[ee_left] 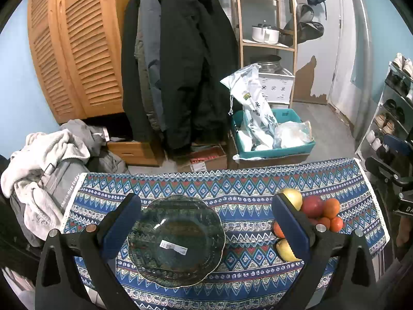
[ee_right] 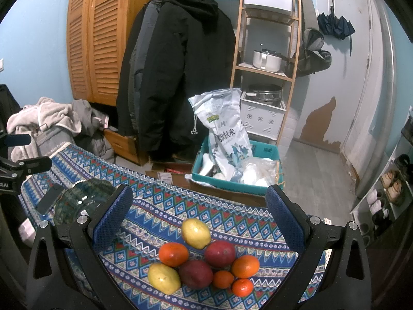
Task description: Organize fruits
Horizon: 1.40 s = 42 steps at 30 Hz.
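**Both Grippers Spread Wide Above the Table; Fruit Loose on the Cloth**

1. Left gripper [ee_left: 205,228]: the blue-padded fingers [ee_left: 121,226] stand wide apart and hold nothing. In the left wrist view, the glass plate [ee_left: 196,271] lies between them on the patterned tablecloth [ee_left: 245,188]. The plate bears a white sticker label [ee_left: 173,246] near its centre and carries no fruit.

2. Right gripper [ee_right: 200,218]: the fingers are likewise spread wide, with nothing clamped. In the right wrist view, the fruit pile lies between them, toward 6 o'clock.

3. Fruit pile, right wrist view, all resting on the cloth in a tight cluster:
   - Yellow lemon [ee_right: 195,233] at 12 o'clock of the pile.
   - Second lemon [ee_right: 163,278] at 8 o'clock.
   - Red apple [ee_right: 220,254] at centre-right, touching a second red apple [ee_right: 195,273] at centre.
   - Large orange [ee_right: 173,254] at 10 o'clock.
   - Orange [ee_right: 245,266] at 3 o'clock.
   - Two small tangerines [ee_right: 242,287] at 5 o'clock.

4. Relative layout: in the left wrist view the fruit sits at 3 o'clock of the plate, well apart from it, partly hidden by the right-hand finger. In the right wrist view the plate lies at 9 o'clock, behind the left-hand finger.

5. Surroundings: a black coat [ee_left: 180,64] hangs beyond the table; a teal bin [ee_right: 232,183] stands on the floor at 12 o'clock.
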Motion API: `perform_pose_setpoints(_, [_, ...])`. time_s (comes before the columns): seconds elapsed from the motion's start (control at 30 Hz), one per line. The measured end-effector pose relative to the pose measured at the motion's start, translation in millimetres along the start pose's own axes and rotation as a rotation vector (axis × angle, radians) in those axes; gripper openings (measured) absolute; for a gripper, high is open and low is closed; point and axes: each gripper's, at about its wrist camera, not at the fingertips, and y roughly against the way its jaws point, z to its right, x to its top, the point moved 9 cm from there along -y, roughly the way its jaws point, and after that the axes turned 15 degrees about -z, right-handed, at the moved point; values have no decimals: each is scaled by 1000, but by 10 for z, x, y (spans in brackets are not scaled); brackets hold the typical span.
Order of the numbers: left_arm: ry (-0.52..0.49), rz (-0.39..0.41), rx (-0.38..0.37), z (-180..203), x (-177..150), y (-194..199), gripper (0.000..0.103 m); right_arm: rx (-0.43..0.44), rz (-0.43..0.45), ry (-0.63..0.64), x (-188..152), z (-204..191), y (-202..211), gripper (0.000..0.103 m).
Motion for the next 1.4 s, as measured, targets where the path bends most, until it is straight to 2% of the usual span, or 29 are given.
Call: perform_pose_setpoints(1.4, [-26,-12,-6,119,-20,-30,102,-1,-6,-23,-90,100,-1,101])
